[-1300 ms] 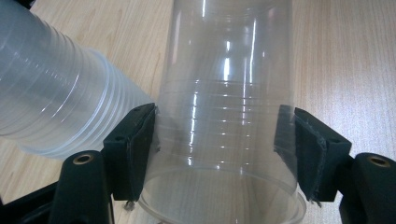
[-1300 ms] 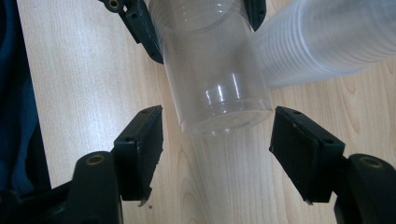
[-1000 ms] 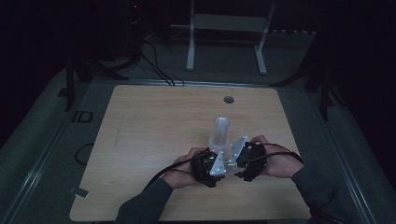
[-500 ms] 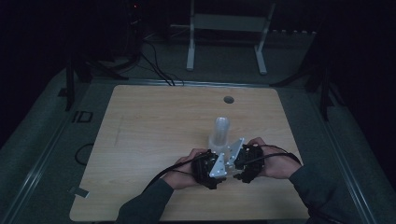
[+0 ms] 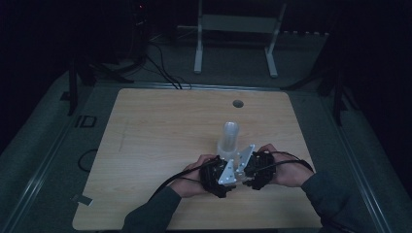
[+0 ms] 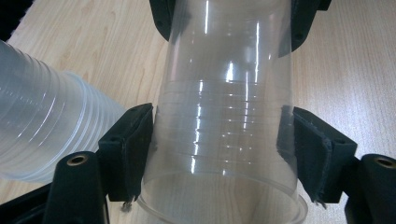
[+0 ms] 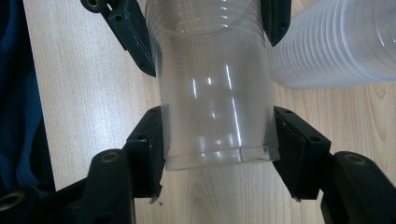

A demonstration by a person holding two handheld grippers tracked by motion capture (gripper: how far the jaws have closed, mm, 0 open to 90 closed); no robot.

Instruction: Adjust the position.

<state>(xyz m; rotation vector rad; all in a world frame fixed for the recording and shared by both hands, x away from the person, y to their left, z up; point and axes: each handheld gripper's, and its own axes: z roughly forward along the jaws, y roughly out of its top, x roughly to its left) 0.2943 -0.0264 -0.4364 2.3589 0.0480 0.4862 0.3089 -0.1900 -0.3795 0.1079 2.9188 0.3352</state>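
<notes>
A single clear plastic cup (image 6: 224,93) lies level between my two grippers, which face each other low over the table near its front edge. My left gripper (image 6: 219,154) has it near the rim. Its jaws have just been opening, the cup is still between them, and the pads (image 6: 135,149) still touch its sides. My right gripper (image 7: 218,149) is shut on the cup (image 7: 215,79) near its base. In the high view the left gripper (image 5: 227,178) and right gripper (image 5: 248,174) sit just in front of a tall stack of clear cups (image 5: 229,136).
The cup stack (image 6: 42,126) is close beside the held cup, also seen as the stack (image 7: 336,42) in the right gripper view. The wooden table (image 5: 155,136) has a round hole (image 5: 237,103) at the back. A metal stand (image 5: 238,29) is behind the table.
</notes>
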